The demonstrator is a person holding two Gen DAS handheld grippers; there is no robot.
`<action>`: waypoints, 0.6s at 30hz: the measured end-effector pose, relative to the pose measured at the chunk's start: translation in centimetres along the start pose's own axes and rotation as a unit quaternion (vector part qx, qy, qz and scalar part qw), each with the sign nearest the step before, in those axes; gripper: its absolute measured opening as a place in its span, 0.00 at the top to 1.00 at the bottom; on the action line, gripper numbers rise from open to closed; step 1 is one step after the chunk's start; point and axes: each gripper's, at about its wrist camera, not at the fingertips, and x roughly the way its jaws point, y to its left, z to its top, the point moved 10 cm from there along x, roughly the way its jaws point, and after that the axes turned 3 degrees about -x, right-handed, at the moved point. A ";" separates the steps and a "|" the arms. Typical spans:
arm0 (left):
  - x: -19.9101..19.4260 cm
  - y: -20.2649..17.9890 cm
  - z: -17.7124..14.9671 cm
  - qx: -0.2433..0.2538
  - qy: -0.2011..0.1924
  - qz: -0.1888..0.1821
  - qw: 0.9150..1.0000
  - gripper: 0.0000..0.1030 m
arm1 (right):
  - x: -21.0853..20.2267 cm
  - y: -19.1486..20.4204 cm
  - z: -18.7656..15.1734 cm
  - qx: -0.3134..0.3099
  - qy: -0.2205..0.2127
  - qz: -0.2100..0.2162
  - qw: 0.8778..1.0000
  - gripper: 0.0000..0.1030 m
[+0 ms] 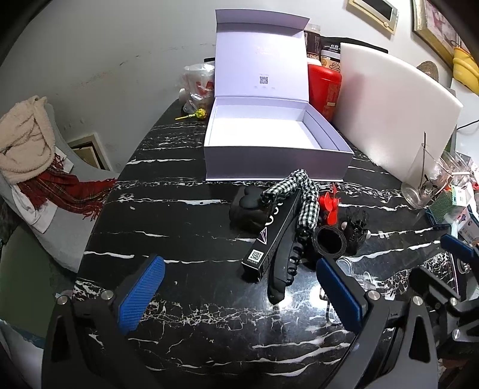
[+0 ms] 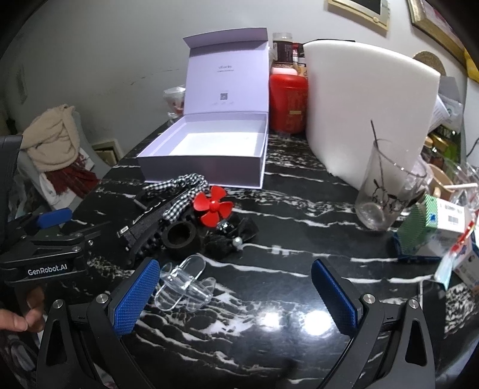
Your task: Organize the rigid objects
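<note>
On the table (image 1: 185, 323), the pile of small items (image 1: 287, 221) sits just before the empty white box (image 1: 278, 164) — nothing packed yet. Left gripper (image 1: 236, 296) and right gripper (image 2: 236, 296) both gape, holding nothing; next up, grabbing one piece.

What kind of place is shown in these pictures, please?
Probably a home dining or living room. A black marble table is crowded with food jars and a drinking glass, framed pictures hang on the wall, and a blanket lies over a chair.

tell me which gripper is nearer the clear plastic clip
Right. The clear plastic clip lies just beside the right gripper's left finger. The left gripper sits farther off, with the clip past its right finger.
</note>
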 end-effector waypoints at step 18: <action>1.7 2.3 -1.7 -0.009 0.016 -0.002 1.000 0.00 | 4.3 4.3 -3.0 -0.014 0.037 0.078 0.996 0.08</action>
